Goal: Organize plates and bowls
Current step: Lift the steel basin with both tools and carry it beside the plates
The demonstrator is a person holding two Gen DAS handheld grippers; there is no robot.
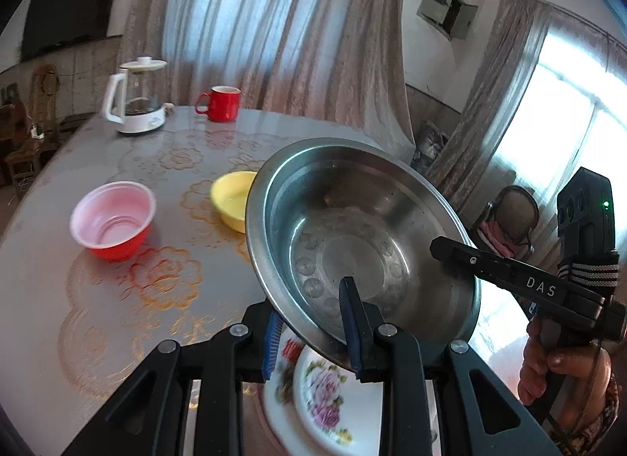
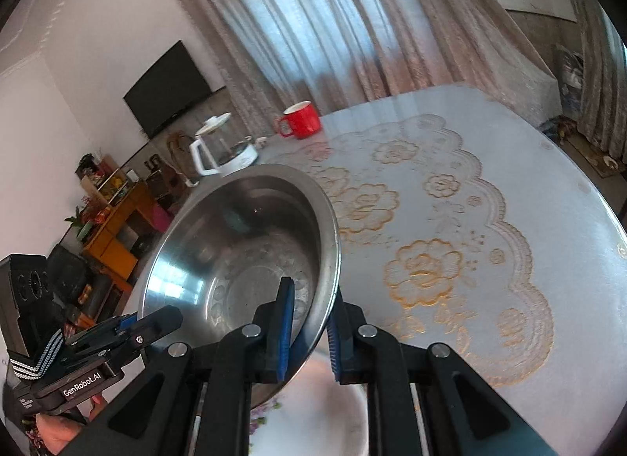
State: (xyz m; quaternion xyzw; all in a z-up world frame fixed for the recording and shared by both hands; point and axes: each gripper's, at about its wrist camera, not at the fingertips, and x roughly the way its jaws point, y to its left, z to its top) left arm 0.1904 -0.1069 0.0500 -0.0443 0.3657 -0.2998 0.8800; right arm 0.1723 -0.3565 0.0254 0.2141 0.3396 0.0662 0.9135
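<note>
Both grippers, left [image 1: 313, 334] and right [image 2: 309, 330], are clamped on my steel bowl's [image 1: 352, 228] rim, so I'd keep it level, probably clear of the flowered plate [image 1: 325, 409].

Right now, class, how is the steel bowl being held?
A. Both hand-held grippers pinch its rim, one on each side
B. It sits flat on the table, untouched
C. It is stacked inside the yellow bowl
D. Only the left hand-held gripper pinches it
A: the steel bowl is tilted above the flowered plate, its rim pinched by the left hand-held gripper and, on the other side, by the right hand-held gripper.
</note>
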